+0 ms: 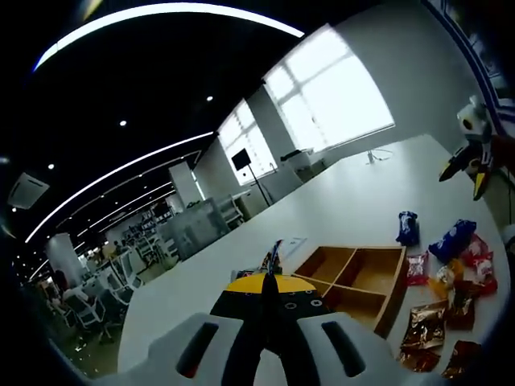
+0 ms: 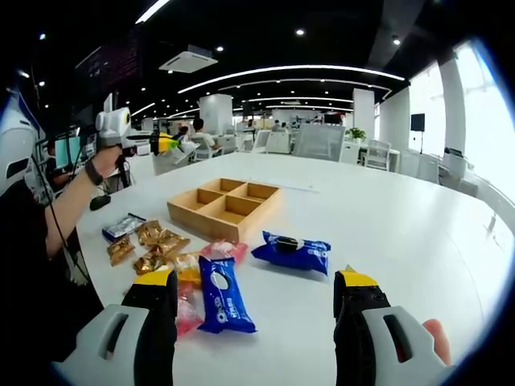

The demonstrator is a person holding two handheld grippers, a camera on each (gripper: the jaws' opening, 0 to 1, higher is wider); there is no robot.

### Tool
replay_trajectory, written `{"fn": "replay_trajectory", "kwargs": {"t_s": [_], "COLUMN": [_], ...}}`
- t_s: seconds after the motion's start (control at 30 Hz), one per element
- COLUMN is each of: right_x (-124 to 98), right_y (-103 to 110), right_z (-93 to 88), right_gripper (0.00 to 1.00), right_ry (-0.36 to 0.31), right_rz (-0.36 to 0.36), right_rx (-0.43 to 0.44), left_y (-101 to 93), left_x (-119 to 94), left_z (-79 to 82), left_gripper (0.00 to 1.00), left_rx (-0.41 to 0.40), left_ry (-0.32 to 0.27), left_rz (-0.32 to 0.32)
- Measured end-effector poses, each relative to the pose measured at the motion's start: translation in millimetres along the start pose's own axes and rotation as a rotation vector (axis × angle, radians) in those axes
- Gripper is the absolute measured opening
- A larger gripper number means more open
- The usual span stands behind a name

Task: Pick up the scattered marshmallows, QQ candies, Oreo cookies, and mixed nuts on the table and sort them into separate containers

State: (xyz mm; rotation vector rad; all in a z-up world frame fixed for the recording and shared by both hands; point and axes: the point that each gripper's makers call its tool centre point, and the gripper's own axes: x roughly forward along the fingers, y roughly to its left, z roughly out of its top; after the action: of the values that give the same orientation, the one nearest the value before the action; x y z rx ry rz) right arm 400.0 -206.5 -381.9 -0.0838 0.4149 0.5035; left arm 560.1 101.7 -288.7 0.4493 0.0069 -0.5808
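Right gripper wide open, empty, above blue Oreo packs; left gripper closed, empty.

We're in a wide open-plan office: a dark ceiling crossed by long curved light strips, bright tall windows along a pale wall, white office chairs off in the distance, and a big white worktop sweeping across.

White table: wooden divided tray, blue Oreo packs, gold packets, possibly nuts.
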Motion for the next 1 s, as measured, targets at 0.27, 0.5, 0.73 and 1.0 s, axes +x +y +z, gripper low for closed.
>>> {"fn": "replay_trajectory", "kwargs": {"t_s": [0.27,0.5,0.73,1.0], "right_x": [1.3,-0.1,-2.1,-3.3], "right_y": [-1.2,-1.9,-3.8,-4.1], "right_z": [-1.1,-1.3,-0.3,0.7], "right_gripper": [0.75,0.75,0.75,0.75], "right_ry": [0.007,0.010,0.006,0.005], "right_rz": [-0.003,-0.006,-0.012,-0.013], "right_rx": [0.006,0.006,0.007,0.003], "left_y": [1.1,-0.7,-2.5,-4.9], "left_x": [8.7,18.2,27.2,35.1], "left_z": [1.0,2.7,8.1,14.5], "left_gripper": [0.06,0.06,0.06,0.06], "left_rx": [-0.024,-0.027,-0.036,-0.046], "left_ry": [-0.006,-0.007,-0.013,-0.022], "left_rz": [-0.013,-0.023,-0.034,-0.043]}}
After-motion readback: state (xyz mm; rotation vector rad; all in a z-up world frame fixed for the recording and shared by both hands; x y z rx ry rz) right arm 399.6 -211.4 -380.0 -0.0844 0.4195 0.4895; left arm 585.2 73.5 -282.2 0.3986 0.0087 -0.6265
